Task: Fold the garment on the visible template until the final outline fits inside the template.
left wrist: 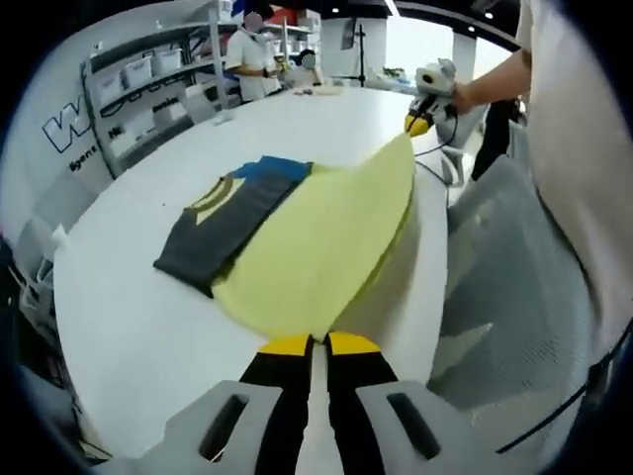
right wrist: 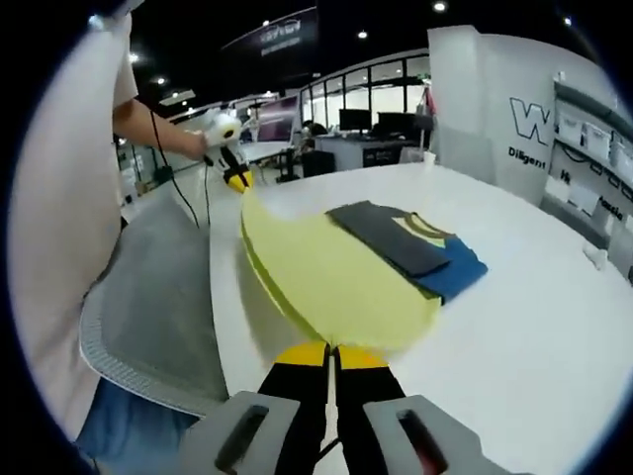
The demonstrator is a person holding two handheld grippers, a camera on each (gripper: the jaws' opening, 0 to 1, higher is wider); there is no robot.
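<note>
one garment (left wrist: 297, 237) at frame centre on one white table (left wrist: 129, 327), its yellow part lifted; left gripper (left wrist: 317, 344) at bottom centre pinches one yellow edge, right gripper (left wrist: 419, 123) at upper right pinches another; two people at upper left.

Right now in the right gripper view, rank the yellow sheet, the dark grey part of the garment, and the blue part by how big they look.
1. yellow sheet
2. dark grey part
3. blue part, partly hidden under the grey, so its rank is unsure.
</note>
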